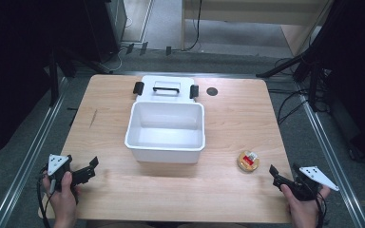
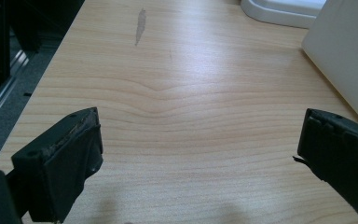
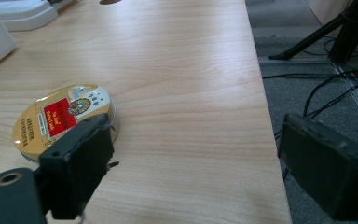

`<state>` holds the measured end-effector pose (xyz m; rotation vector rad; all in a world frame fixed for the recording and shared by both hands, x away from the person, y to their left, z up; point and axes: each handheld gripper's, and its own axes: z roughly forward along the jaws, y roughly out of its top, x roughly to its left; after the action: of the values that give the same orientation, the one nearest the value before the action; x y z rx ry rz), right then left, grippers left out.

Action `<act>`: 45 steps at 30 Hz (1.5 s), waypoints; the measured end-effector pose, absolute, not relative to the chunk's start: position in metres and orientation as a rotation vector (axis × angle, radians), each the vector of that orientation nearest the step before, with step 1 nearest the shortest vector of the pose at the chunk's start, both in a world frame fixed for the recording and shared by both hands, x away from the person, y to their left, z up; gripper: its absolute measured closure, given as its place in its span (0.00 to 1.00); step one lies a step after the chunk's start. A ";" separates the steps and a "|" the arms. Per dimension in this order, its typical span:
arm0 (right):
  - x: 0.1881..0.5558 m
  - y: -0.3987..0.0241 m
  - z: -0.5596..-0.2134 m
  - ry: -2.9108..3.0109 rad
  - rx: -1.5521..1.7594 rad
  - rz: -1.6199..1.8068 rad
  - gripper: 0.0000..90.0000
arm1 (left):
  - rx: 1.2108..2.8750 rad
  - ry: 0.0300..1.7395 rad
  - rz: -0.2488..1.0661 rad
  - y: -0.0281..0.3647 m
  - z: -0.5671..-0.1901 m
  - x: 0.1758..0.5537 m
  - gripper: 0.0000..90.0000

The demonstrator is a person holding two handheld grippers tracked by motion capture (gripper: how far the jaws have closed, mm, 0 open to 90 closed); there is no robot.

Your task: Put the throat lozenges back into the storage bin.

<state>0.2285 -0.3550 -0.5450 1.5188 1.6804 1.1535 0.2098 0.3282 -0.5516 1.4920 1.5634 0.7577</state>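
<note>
A white open bin (image 1: 164,155) stands at the middle of the wooden table, and its lid (image 1: 166,88) with a black handle lies just behind it. A round flat tin (image 1: 248,160) with a gold and red label rests to the bin's right, near the front. My right gripper (image 1: 275,176) hovers just right of the tin, open, with nothing between its jaws. In the right gripper view the tin (image 3: 60,119) lies beside the left jaw of the open right gripper (image 3: 196,123). My left gripper (image 1: 91,168) is open at the front left, over bare wood (image 2: 200,121).
The bin's wall (image 2: 345,51) shows at the right of the left gripper view. A dark round hole (image 1: 212,91) sits in the tabletop (image 1: 100,104) behind the bin. Tripod legs and cables (image 1: 290,104) crowd the floor past the table's right edge.
</note>
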 end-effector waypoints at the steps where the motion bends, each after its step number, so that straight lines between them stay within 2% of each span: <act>1: 0.228 -0.355 -0.545 1.685 1.518 1.155 0.15 | 1.493 1.564 0.758 0.328 -0.552 0.210 0.00; 9: 0.231 -0.353 -0.539 1.752 1.518 1.122 0.15 | 1.501 1.561 0.763 0.327 -0.552 0.211 0.00; 17: 0.242 -0.340 -0.521 1.883 1.521 0.949 0.14 | 1.512 1.549 0.771 0.326 -0.552 0.210 0.00; 19: 0.245 -0.336 -0.517 1.927 1.517 0.923 0.11 | 1.513 1.548 0.769 0.326 -0.552 0.210 0.00; 22: 0.252 -0.329 -0.513 2.005 1.516 0.831 0.01 | 1.514 1.551 0.768 0.326 -0.552 0.210 0.00; 24: 0.257 -0.323 -0.510 2.067 1.519 0.769 0.00 | 1.517 1.550 0.768 0.326 -0.552 0.210 0.00; 45: 0.298 -0.281 -0.488 2.476 1.457 0.343 0.00 | 1.531 1.547 0.763 0.325 -0.552 0.211 0.00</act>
<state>0.2985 -0.2815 -0.4883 1.4573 2.4755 0.3430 0.2112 0.3253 -0.5516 1.5305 1.5468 0.7629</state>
